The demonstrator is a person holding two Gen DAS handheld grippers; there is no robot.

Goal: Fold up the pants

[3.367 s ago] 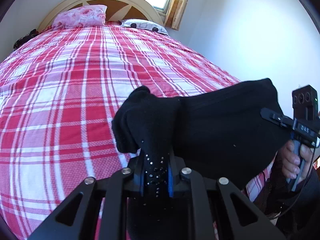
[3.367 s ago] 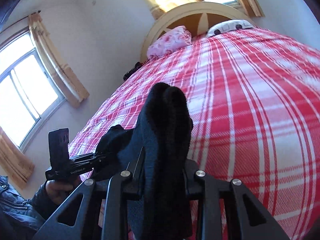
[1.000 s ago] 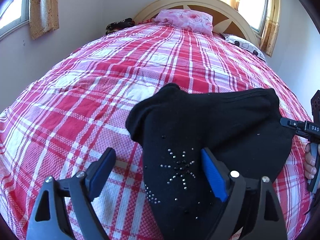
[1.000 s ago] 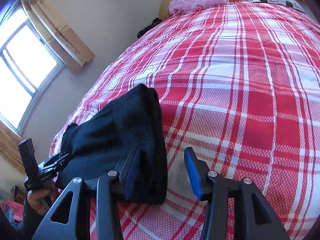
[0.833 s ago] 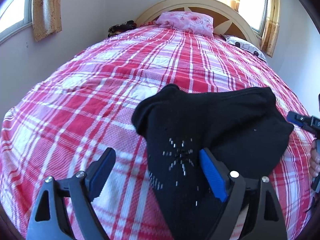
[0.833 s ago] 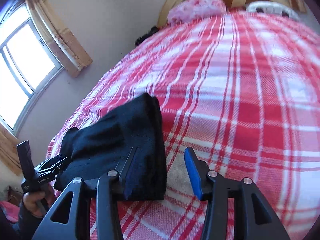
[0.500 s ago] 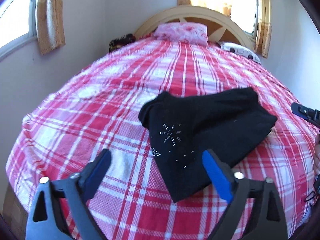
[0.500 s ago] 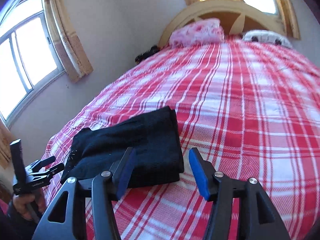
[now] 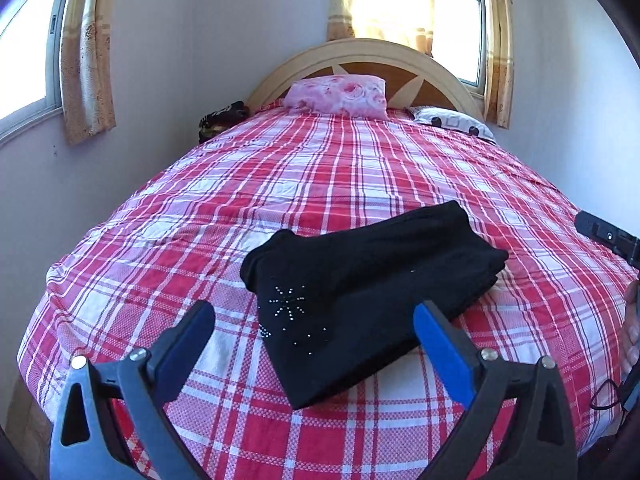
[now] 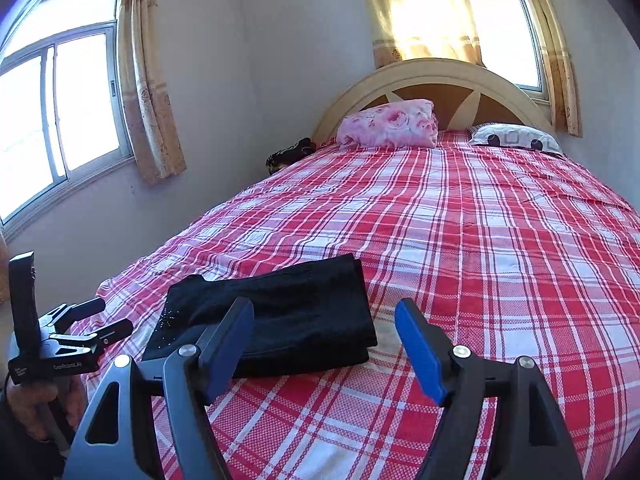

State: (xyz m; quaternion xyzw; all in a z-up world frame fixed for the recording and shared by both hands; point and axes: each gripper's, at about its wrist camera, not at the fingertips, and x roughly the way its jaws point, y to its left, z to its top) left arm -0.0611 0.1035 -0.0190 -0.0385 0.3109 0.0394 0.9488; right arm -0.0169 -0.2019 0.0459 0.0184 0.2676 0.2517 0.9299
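Note:
The black pants (image 9: 368,280) lie folded in a compact stack near the foot of the red plaid bed (image 9: 360,176), with a silver stud pattern on the near left part. They also show in the right wrist view (image 10: 280,316). My left gripper (image 9: 314,320) is open and empty, held above and short of the pants. My right gripper (image 10: 324,320) is open and empty, held back from the pants' right end. The left gripper also shows at the left edge of the right wrist view (image 10: 96,320). The right gripper's tip shows at the right edge of the left wrist view (image 9: 606,234).
A pink floral pillow (image 9: 338,94) and a white patterned pillow (image 9: 454,126) lie at the headboard (image 9: 360,54). A dark bundle (image 9: 222,120) sits at the bed's far left corner. Walls and curtained windows (image 10: 60,120) surround the bed. The bed's foot edge is just below the grippers.
Both grippers let go of the pants and opened, then pulled back and up from them. The pants now rest folded on the bed.

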